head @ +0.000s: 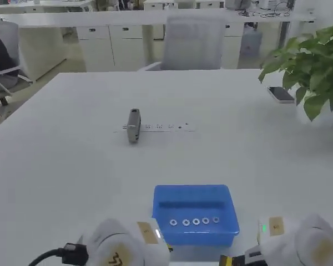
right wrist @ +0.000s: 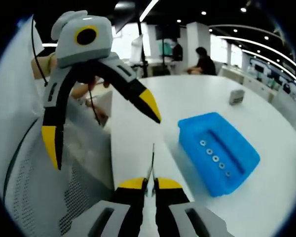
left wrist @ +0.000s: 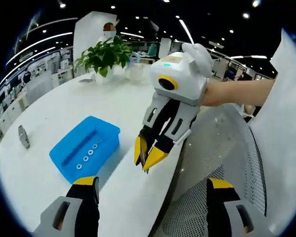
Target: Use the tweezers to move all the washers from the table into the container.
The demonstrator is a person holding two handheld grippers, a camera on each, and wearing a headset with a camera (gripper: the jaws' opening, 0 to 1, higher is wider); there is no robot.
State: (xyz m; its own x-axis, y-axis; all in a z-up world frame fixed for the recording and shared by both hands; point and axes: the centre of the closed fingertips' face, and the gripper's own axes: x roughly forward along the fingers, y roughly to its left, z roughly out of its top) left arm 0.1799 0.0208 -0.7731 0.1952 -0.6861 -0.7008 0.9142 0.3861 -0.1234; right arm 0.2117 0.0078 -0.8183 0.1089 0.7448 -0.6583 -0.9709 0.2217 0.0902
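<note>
While the left gripper (right wrist: 106, 140) gapes empty, the right gripper (left wrist: 144, 163), tips down, pinches the tweezers (right wrist: 152, 158) near the container (head: 194, 237).

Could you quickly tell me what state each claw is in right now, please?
Left claw: open, holding nothing.
Right claw: closed on the tweezers.

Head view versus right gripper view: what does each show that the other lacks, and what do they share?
Head view: a potted plant, a phone near it, a chair behind the table. Right gripper view: the tweezers pinched in the shut right gripper, and the left gripper with jaws wide apart. Shared: the blue container holding five washers in a row.
</note>
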